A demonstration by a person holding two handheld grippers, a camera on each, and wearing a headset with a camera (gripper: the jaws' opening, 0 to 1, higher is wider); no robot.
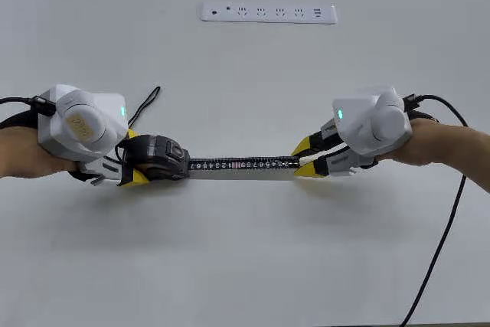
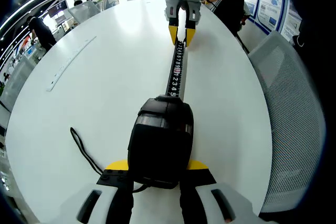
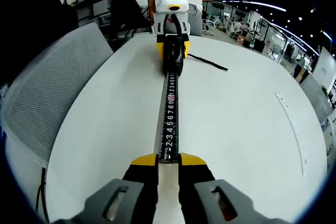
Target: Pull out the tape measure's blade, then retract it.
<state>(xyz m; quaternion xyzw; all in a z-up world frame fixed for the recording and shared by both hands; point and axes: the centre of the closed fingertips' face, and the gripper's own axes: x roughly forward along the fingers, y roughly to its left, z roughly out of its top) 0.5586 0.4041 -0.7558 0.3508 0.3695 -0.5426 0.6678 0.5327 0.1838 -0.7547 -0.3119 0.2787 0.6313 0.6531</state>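
Nearest to us, a black cable (image 1: 442, 244) runs down across the white surface (image 1: 230, 266) on the right. Next up, we've got the left tongs (image 1: 135, 157) clamped around the black tape measure (image 1: 159, 158), which sits low on the surface at the left. The right tongs (image 1: 305, 158) are pinched onto the tip of its blade (image 1: 241, 165). The blade is out and runs straight between the 2, numbers facing up. A thin black strap (image 1: 145, 103) curls away behind the case. Farthest back lies a white power strip (image 1: 268, 12).
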